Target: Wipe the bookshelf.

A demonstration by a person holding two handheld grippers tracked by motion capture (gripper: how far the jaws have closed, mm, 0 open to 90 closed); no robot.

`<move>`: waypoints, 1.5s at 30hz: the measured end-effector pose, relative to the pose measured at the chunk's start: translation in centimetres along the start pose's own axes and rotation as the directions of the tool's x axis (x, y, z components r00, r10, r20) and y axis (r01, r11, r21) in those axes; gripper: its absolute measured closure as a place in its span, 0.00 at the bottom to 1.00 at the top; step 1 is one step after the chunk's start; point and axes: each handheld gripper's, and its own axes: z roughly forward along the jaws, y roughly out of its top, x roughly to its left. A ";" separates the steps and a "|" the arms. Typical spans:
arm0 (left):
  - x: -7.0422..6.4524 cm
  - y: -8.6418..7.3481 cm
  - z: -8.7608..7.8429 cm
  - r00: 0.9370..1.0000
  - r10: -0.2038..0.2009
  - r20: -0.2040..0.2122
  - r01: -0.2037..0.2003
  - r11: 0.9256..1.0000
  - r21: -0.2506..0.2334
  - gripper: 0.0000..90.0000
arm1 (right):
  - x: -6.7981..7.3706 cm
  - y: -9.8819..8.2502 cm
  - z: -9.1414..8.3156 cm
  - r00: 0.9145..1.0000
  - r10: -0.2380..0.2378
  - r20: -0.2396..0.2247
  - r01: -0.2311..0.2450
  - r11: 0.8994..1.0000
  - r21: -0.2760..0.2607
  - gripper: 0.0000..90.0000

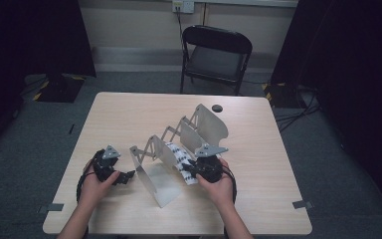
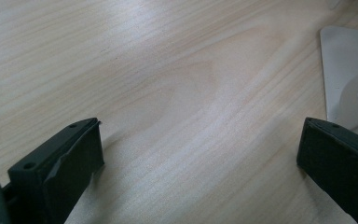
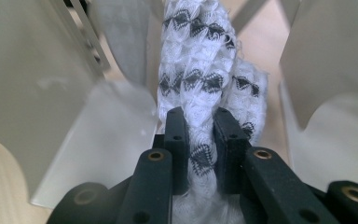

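Clearly the right gripper [image 3: 200, 135] is clamping a soft, light patterned cloth [image 3: 200, 60], which is hanging limp between the metal rack's [image 1: 149, 174] dividers; gripping a bunched fold is suiting it. The left gripper [image 2: 200, 154] is resting apart, empty, on the surface [image 2: 168, 70].

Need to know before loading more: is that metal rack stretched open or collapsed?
Stretched open: the metal rack's plates stand apart, lattice links spread between them.

You have a white knitted cloth [image 3: 200, 70] with rows of black diamond marks, bunched into a thick fold and pinched in your right tool [image 3: 200, 126]. It hangs between two upright plates of the pale metal accordion rack [image 1: 151, 172] standing on the tabletop [image 1: 129, 109].
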 end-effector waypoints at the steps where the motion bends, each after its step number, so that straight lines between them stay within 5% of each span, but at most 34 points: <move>1: 0.0 0.0 0.0 1.000 0.000 0.000 0.000 1.000 0.000 0.00 | 0.2 0.7 -0.5 1.000 -0.016 0.000 0.016 1.000 -0.015 0.87; 10: 0.0 0.0 0.0 1.000 0.000 0.000 0.000 1.000 0.000 0.00 | 1.7 5.2 -2.3 0.995 -0.096 0.001 0.096 0.992 -0.078 0.87; 15: 0.0 0.0 0.0 1.000 0.000 0.000 0.000 1.000 0.001 0.00 | 1.8 5.5 -2.1 0.995 -0.099 -0.002 0.099 0.992 -0.076 0.87; 37: 0.0 0.0 0.0 1.000 0.000 0.000 0.000 1.000 0.001 0.00 | 1.5 1.0 0.7 0.999 -0.040 -0.017 0.040 0.999 0.002 0.87; 45: 0.0 0.0 0.0 1.000 0.000 0.000 0.000 1.000 0.001 0.00 | 1.2 -1.9 2.8 1.000 -0.021 -0.017 0.022 0.997 0.077 0.87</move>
